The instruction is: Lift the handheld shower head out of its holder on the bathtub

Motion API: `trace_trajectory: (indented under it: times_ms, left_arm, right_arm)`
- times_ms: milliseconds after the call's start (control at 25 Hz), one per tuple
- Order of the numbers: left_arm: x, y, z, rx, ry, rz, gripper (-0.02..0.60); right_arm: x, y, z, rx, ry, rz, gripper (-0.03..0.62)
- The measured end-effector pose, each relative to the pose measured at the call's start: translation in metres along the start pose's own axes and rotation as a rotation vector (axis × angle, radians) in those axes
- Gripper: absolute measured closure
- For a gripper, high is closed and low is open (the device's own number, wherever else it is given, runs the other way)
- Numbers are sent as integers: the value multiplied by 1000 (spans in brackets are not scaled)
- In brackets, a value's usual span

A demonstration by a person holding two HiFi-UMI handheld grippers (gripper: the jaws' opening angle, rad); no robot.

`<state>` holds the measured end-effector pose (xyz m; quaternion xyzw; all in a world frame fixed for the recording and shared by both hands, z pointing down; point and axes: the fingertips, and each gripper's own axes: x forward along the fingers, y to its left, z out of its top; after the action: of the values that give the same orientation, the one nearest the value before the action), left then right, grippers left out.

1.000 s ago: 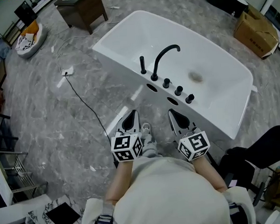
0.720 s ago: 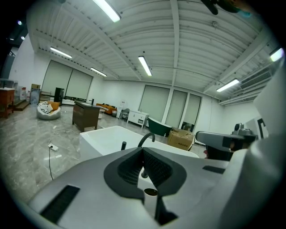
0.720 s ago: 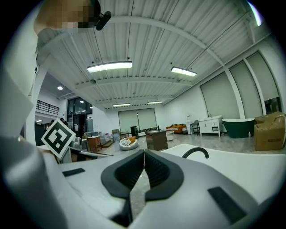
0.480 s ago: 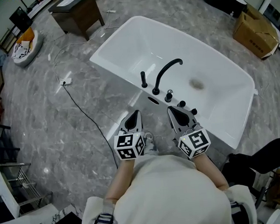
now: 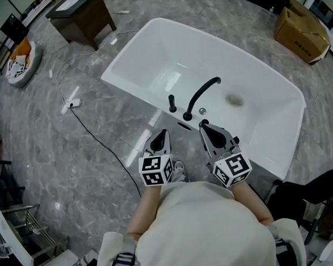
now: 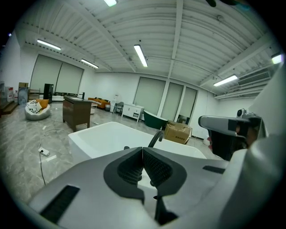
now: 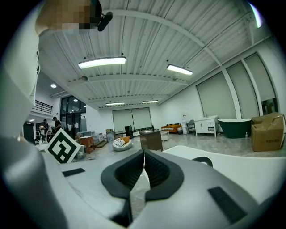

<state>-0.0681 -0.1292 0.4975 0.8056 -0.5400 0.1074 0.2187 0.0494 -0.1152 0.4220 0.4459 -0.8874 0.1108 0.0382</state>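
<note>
While they hang beside the bathtub, the left tongs and right tongs are both closed, gripping nothing.

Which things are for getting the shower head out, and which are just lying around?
For the job: handheld shower head, bathtub, left gripper, right gripper, both shut and empty.
Just lying about: brown cabinet, cardboard box, beanbag.

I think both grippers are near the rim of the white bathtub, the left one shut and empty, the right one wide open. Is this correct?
Not fully. The right gripper is also shut, its jaws meeting with nothing between them, as the right gripper view shows. The rest stands: the left gripper is shut and empty, and both are near the rim of the white bathtub.
</note>
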Motion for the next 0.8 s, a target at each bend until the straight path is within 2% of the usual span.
trace_trajectory:
  times_ms: [200,520,800]
  left_arm:
    - [40,23,-5,29,47,-20,560]
    - [98,53,-14,42,77,-61,560]
    - [139,63,-31,52,98,-113,560]
  right_arm:
    - [30,-13,-3,9,19,-31,574]
    - [66,-33,-18,30,61,-75,574]
    - [86,-44,-38,54,105,-100,574]
